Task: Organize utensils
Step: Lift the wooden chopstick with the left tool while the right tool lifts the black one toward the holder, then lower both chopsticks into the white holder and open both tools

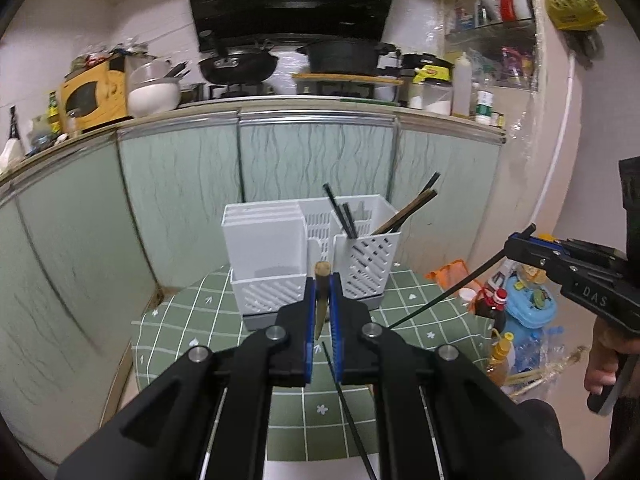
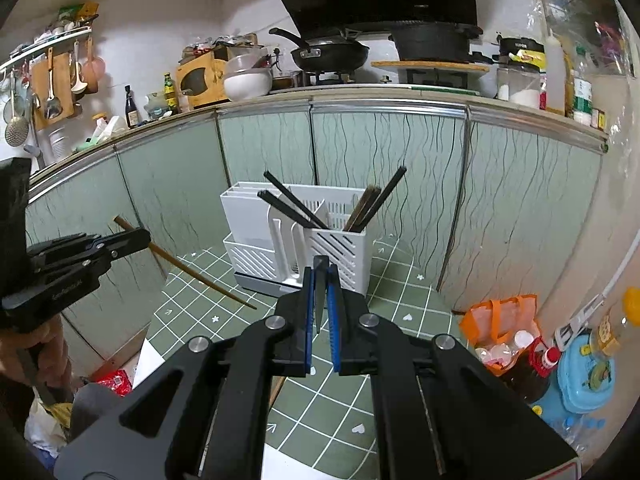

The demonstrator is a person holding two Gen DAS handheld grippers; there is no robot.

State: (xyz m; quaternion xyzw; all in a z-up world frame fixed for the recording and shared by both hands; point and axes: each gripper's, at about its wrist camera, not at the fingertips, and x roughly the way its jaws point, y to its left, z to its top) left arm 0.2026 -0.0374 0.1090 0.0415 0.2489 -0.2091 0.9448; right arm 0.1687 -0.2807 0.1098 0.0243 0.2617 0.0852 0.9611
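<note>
A white slotted utensil holder [image 1: 360, 256] [image 2: 340, 248] stands on a table with a green checked cloth [image 1: 200, 320] [image 2: 384, 280]. Several dark and brown chopsticks lean in its right compartments. My left gripper [image 1: 322, 280] [image 2: 144, 236] is shut on a brown wooden chopstick [image 1: 321, 300] [image 2: 192, 272], held above the cloth just short of the holder. My right gripper [image 2: 320, 276] [image 1: 510, 246] is shut on a black chopstick [image 2: 320, 296] [image 1: 448, 290], to the right at about the same height. Another black chopstick [image 1: 348, 400] lies on the cloth under the left gripper.
Pale green cabinet doors [image 1: 312, 152] close in right behind the table, with a counter of pans and jars above. An orange bag [image 2: 500, 320], bottles [image 1: 500, 360] and a blue plastic toy [image 2: 584, 380] crowd the floor to the right. A hand [image 1: 600, 364] holds the right gripper.
</note>
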